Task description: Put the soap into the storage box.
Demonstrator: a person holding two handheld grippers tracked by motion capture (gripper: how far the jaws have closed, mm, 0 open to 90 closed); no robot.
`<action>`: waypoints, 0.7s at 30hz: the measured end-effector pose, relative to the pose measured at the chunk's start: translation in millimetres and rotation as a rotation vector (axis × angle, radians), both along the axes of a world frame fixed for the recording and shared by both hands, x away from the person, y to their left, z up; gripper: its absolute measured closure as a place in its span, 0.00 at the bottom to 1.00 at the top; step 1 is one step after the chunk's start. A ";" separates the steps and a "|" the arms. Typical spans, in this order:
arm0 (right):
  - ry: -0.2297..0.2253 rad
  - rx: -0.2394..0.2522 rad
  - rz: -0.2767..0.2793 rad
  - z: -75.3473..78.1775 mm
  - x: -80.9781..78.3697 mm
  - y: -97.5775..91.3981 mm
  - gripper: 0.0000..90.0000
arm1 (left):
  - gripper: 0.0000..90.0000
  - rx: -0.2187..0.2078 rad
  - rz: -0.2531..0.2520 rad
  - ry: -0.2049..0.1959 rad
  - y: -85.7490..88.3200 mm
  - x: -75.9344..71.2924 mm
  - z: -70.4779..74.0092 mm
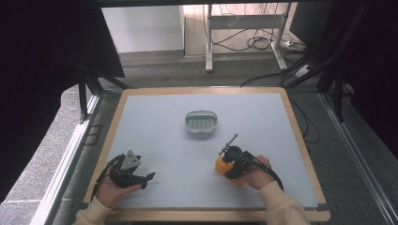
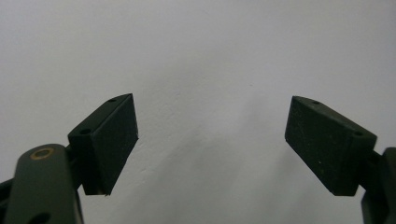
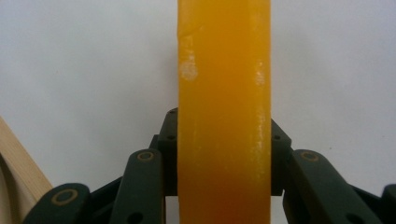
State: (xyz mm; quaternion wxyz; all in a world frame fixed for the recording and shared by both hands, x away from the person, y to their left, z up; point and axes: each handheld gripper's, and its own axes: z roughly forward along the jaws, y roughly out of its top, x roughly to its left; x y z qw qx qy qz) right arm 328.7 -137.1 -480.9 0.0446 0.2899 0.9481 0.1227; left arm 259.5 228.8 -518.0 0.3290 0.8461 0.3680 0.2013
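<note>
Pale grey worktop (image 1: 155, 122) with wooden edge. Right gripper (image 1: 221, 165) at near right, its fingers (image 3: 276, 154) clamped on both sides of a translucent orange rectangular soap bar (image 3: 224, 116), bar held just above the worktop surface. Left gripper (image 1: 149, 177) at near left, held in the hand, fingers (image 2: 109, 140) spread wide, nothing between them. Small oval clear plastic soap dish (image 1: 202, 121) with green slatted insert sits mid-worktop, well apart from both grippers.

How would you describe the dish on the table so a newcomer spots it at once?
Start at the pale table with the wooden rim. The dish sits just beyond its middle, ahead of both grippers. It is a small oval clear dish with a greenish ribbed inside, and unlike the orange block, it lies untouched.
</note>
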 end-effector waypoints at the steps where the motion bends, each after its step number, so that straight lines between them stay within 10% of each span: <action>1: -0.006 0.003 0.005 1.0 -0.1 -0.6 0.68 | 0.19 0.004 -0.003 0.002 0.4 0.2 0.0; 21: -0.075 0.072 0.044 26.0 -9.9 -8.7 0.68 | 0.19 0.003 -0.003 0.007 -0.1 1.0 -1.8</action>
